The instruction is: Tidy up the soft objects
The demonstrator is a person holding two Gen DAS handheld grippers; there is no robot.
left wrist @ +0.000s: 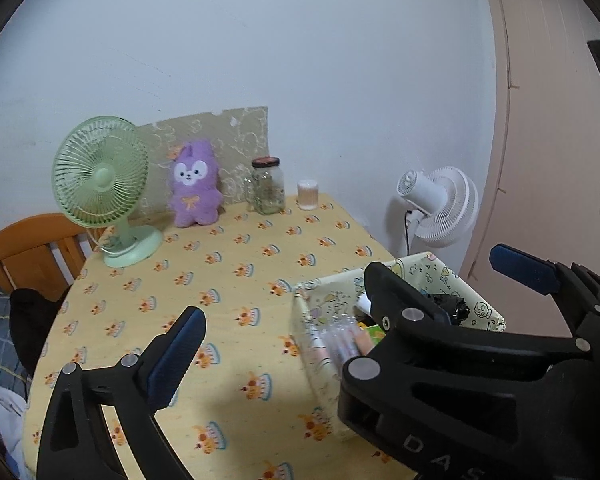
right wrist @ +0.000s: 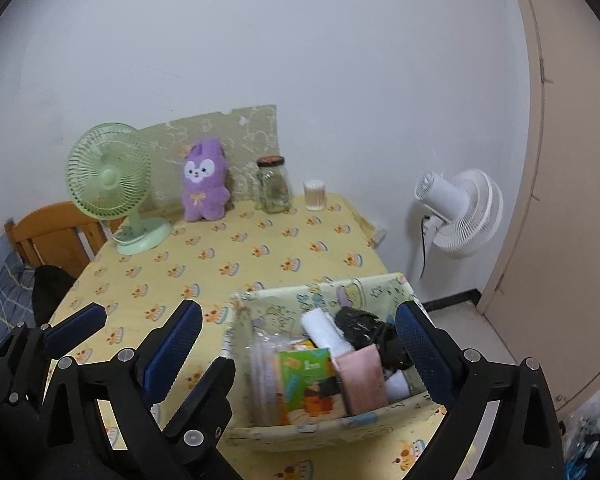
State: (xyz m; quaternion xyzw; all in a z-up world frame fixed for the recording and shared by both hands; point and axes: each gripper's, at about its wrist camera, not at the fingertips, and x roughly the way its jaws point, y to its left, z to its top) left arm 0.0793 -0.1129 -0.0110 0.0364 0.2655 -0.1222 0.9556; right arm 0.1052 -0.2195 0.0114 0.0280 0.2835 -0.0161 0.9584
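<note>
Purple and fuzzy, the plush rabbit (right wrist: pixel 205 182) sits upright at the far edge of the table (right wrist: pixel 236 256), leaning on a patterned board (right wrist: pixel 236 128) between the green fan (right wrist: pixel 110 180) and a glass jar (right wrist: pixel 274 186). Nearer, a fabric basket (right wrist: pixel 324 426) already holds packets, a pink cloth and a black bundle. Both grippers hang over the near side with jaws spread wide and nothing in them: the left gripper (left wrist: pixel 348 328) beside the basket, the right gripper (right wrist: pixel 300 344) straddling it. If the rabbit goes next, reach past the basket, come in level at its belly, and keep clear of the jar and fan when closing.
</note>
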